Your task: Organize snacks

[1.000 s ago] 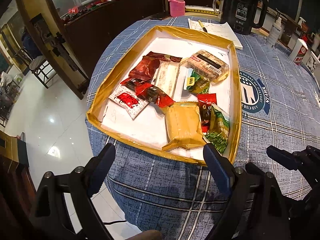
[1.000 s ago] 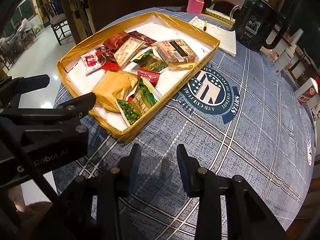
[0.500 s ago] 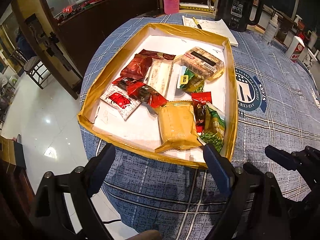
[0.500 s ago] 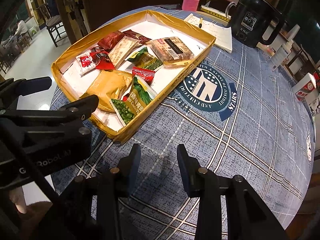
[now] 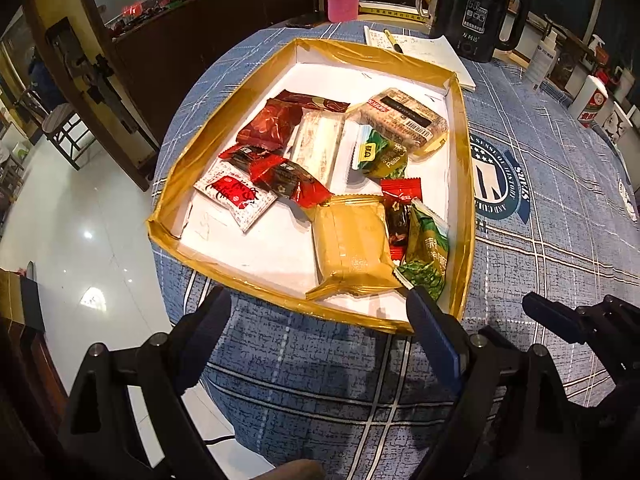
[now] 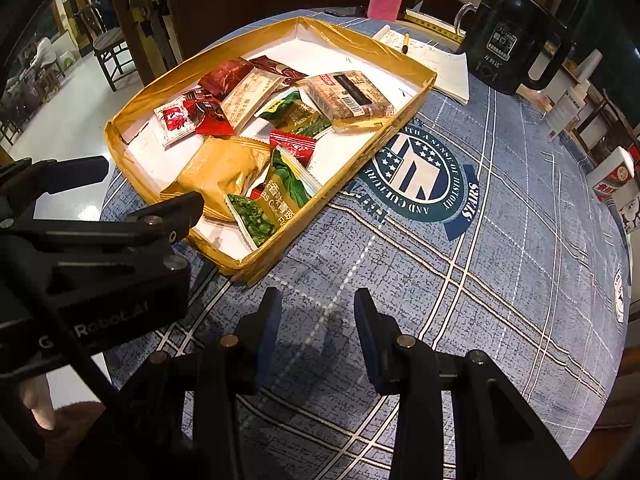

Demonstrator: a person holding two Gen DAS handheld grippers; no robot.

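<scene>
Nothing's really moved since a second ago, both tools just hover over the blue plaid worktop [image 6: 500, 280]. Left tool [image 5: 316, 320] gapes wide and empty, right tool [image 6: 316, 320] sits half open, empty too. 1 gold-taped cardboard tray [image 5: 466, 184] holds about 10 crinkly snack packets: several red, 2 green, 1 puffy gold packet [image 5: 352, 248].

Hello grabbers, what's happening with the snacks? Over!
Left gripper open, empty, short of the tray. Right gripper open, empty, over tablecloth. Snacks all in tray, untouched. Nothing in the way.
</scene>
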